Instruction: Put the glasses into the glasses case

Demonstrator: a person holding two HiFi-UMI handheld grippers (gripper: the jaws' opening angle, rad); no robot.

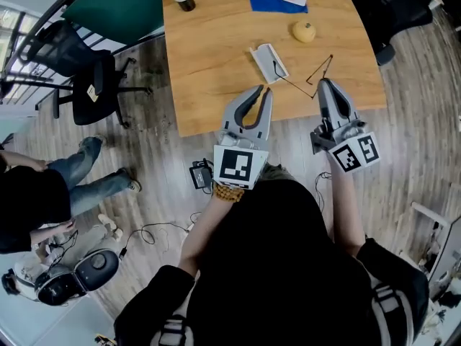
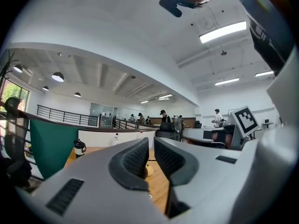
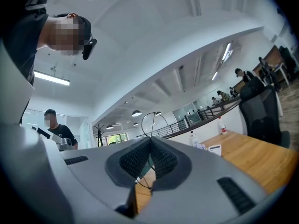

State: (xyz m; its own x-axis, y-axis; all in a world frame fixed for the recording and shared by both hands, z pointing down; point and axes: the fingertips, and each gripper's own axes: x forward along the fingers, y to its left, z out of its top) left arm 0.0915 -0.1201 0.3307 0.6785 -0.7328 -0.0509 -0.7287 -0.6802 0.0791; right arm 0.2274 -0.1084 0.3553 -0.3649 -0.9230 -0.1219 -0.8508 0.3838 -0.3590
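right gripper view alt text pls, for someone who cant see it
The right gripper has its grey jaws closed on thin wire-framed glasses, one round rim rising above the tips. Behind lies a wooden table with a bottle and a white card, under a white office ceiling; a person stands far left.

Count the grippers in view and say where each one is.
2. The left gripper hangs over the table's near edge, jaws slightly apart, empty. The right gripper, beside it, holds the glasses in shut jaws. No others show.

Bright, even light from ceiling strips [image 2: 223,31]; soft shadows on the desk [image 1: 216,49]; fisheye bending, dark corners in both gripper views.
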